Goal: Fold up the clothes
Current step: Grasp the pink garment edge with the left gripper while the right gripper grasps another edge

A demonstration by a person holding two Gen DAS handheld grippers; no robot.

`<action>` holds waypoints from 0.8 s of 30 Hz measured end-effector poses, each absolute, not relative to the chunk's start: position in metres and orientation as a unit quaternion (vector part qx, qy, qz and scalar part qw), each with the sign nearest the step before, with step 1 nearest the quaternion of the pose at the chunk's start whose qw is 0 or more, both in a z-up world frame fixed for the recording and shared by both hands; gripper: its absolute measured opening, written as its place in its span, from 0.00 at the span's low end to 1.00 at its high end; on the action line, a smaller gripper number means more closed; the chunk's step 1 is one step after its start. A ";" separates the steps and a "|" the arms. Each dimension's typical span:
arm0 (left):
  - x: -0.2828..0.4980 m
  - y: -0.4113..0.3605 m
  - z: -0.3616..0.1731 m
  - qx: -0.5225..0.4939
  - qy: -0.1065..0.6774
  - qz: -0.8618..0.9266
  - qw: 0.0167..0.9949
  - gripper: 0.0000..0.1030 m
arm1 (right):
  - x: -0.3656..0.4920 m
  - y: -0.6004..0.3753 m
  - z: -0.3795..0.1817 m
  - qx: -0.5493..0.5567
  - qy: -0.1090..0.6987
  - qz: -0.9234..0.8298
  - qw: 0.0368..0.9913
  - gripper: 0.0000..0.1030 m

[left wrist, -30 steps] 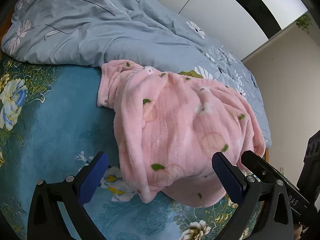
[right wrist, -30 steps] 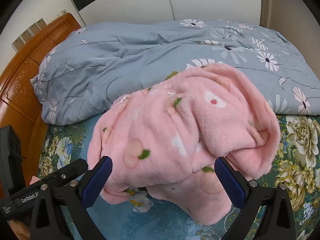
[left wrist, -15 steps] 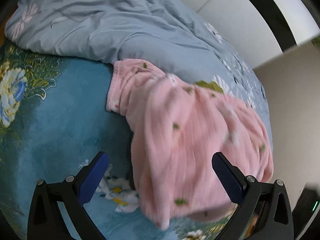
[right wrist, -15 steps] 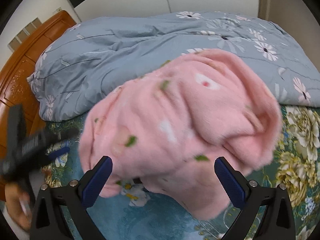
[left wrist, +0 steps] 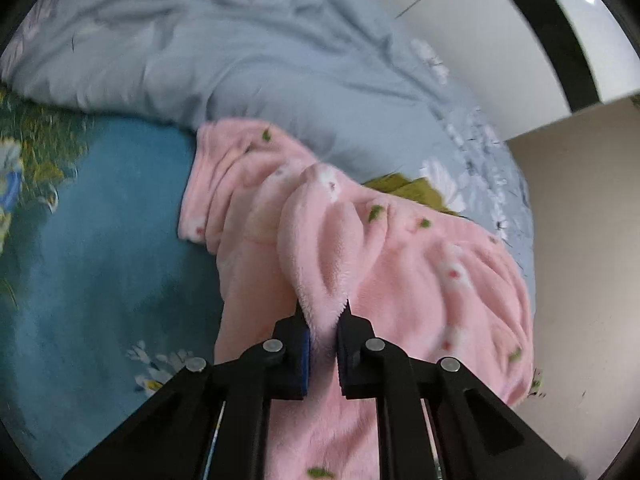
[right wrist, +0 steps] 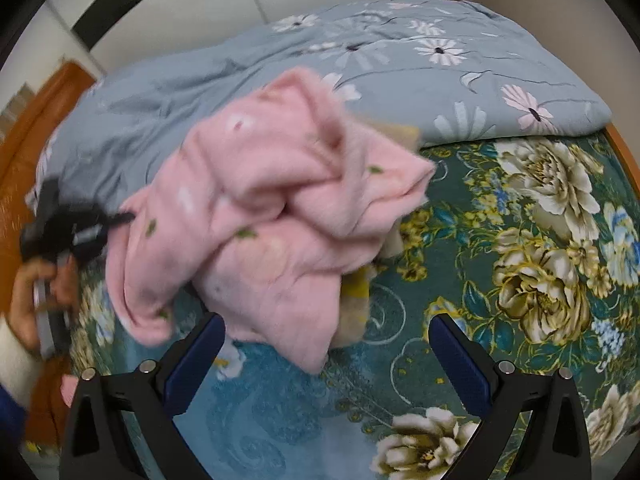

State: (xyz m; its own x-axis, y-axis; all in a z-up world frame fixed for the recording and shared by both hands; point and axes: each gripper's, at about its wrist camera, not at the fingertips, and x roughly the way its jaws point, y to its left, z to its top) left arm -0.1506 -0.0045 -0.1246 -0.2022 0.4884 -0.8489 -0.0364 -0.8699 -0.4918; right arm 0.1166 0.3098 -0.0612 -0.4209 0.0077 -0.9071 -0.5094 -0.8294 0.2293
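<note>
A pink fleece garment [left wrist: 404, 256] with small green and white prints lies bunched on the bed. My left gripper [left wrist: 323, 312] is shut on a raised fold of it, and the fabric sticks up between the blue pads. In the right wrist view the same garment [right wrist: 280, 208] is blurred, and a hand [right wrist: 28, 300] holds the left gripper [right wrist: 116, 216] at its left edge. My right gripper [right wrist: 327, 322] stands open just in front of the garment's near hem, with nothing pressed between its fingers.
A grey-blue flowered duvet [right wrist: 400, 60] is heaped behind the garment. The teal floral bedsheet [right wrist: 520, 240] spreads to the right and front. A yellow-beige cloth [right wrist: 356, 288] peeks from under the pink one. A wooden headboard [right wrist: 24, 152] is at the left.
The left gripper has gone from wide open to shut on a fold of the pink garment. The right gripper has swung right, still open, and the garment has bunched up.
</note>
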 end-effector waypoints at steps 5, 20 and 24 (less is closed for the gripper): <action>-0.121 -0.028 -0.103 -0.591 -0.196 0.762 0.177 0.09 | 0.082 0.347 -0.044 -0.477 0.268 0.821 0.163 0.94; -0.050 -0.036 -0.073 -0.569 -0.213 0.771 0.191 0.09 | 0.032 0.377 -0.068 -0.497 0.298 0.795 0.180 0.07; -0.016 -0.039 -0.058 -0.559 -0.228 0.771 0.204 0.09 | 0.046 0.373 -0.017 -0.446 0.293 0.829 0.168 0.07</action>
State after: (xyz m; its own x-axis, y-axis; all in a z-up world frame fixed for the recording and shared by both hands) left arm -0.0159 -0.0386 -0.0578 -0.2924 0.5688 -0.7688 -0.0593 -0.8131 -0.5791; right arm 0.0458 0.3733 -0.0172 -0.5449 0.0178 -0.8383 -0.5402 -0.7721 0.3347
